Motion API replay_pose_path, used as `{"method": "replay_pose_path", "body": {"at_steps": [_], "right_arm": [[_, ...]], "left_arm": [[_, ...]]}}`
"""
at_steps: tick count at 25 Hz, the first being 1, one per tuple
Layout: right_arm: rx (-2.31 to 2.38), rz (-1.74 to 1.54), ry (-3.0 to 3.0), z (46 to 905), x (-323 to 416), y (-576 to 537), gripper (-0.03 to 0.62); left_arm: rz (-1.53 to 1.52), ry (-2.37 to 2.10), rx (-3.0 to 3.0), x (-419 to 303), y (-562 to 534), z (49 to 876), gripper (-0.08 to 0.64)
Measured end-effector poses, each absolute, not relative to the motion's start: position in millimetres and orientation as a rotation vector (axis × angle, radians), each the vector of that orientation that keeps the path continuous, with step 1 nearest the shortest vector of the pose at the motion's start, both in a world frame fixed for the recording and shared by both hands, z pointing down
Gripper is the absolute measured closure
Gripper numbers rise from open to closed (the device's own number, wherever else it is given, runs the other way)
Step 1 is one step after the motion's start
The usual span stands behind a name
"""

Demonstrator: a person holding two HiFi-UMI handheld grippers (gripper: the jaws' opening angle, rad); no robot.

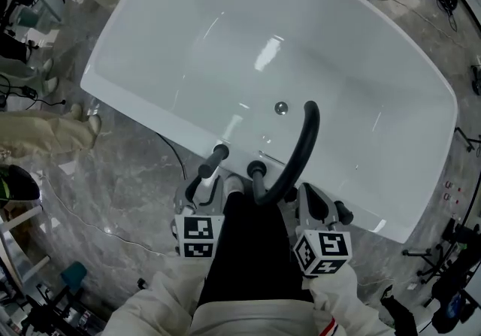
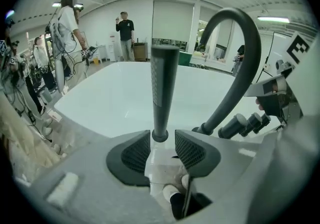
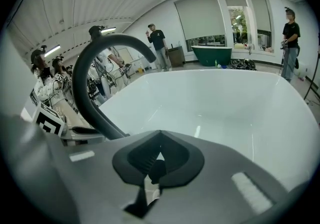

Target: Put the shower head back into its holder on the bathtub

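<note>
The shower head stands upright in its white holder on the near rim of the bathtub, left of the dark curved spout. The left claw is released, its jaws spread either side of the head's base without pressing. The right claw is clenched, tips together.

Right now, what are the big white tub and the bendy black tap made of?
Tub: glossy white, probably acrylic or enamel; bright lights mirror off it. Tap: matte black, likely coated metal; smooth tube, barely any shine.
</note>
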State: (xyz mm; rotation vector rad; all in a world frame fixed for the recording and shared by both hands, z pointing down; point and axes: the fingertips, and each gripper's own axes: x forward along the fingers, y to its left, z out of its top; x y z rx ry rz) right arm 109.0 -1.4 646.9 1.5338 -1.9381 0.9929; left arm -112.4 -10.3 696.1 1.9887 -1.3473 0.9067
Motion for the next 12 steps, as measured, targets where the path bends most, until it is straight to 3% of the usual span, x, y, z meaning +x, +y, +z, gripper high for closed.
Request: {"method": "replay_pose_path", "body": {"at_steps": [12], "right_arm": [[1.536,0.859,-2.123,527,95,-32,0.588]], "left_arm": [[0.736,-1.499,2.000,-142,-14,560,0.400]]}}
